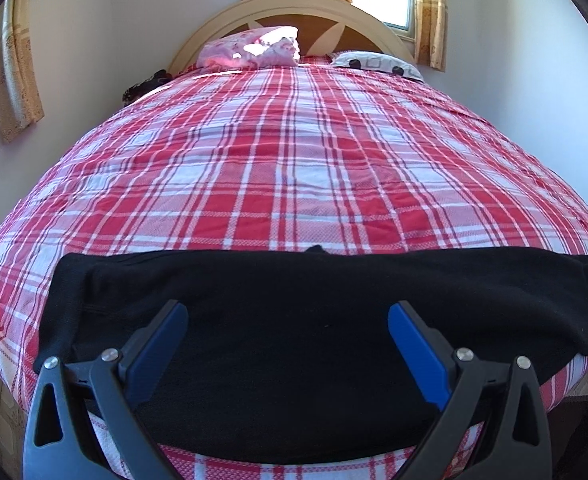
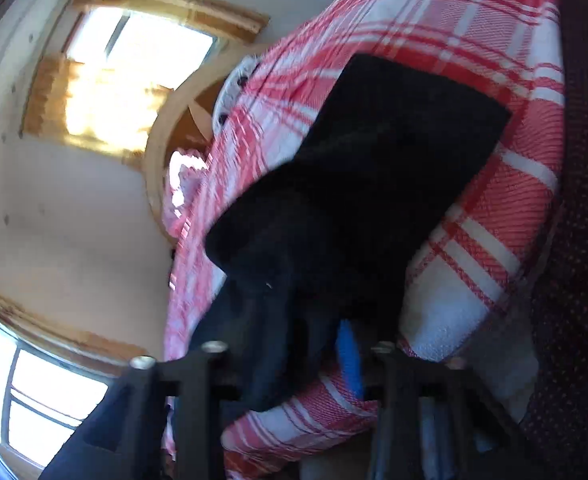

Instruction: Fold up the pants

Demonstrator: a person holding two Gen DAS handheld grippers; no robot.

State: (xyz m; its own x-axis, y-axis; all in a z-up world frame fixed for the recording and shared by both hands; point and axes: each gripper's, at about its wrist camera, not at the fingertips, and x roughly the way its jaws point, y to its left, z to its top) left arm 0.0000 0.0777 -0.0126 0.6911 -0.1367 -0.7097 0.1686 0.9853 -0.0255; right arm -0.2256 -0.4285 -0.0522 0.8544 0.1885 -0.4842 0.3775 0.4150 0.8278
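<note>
Black pants (image 1: 294, 320) lie flat across the near end of a bed with a red and white plaid cover (image 1: 278, 168). My left gripper (image 1: 288, 312) is open and empty, its blue-padded fingers (image 1: 418, 356) spread just above the middle of the pants. In the tilted, blurred right wrist view my right gripper (image 2: 314, 344) is shut on one end of the black pants (image 2: 374, 168), lifting it a little off the plaid cover (image 2: 474, 240). Cloth hides most of its blue pads (image 2: 350, 356).
A pink pillow (image 1: 254, 50) and a white patterned pillow (image 1: 378, 63) lie at the cream headboard (image 1: 294, 8). Curtained windows (image 1: 10, 68) are in the walls. A dark object (image 1: 146, 84) sits at the bed's far left edge. A dark red-dotted surface (image 2: 574, 280) flanks the bed.
</note>
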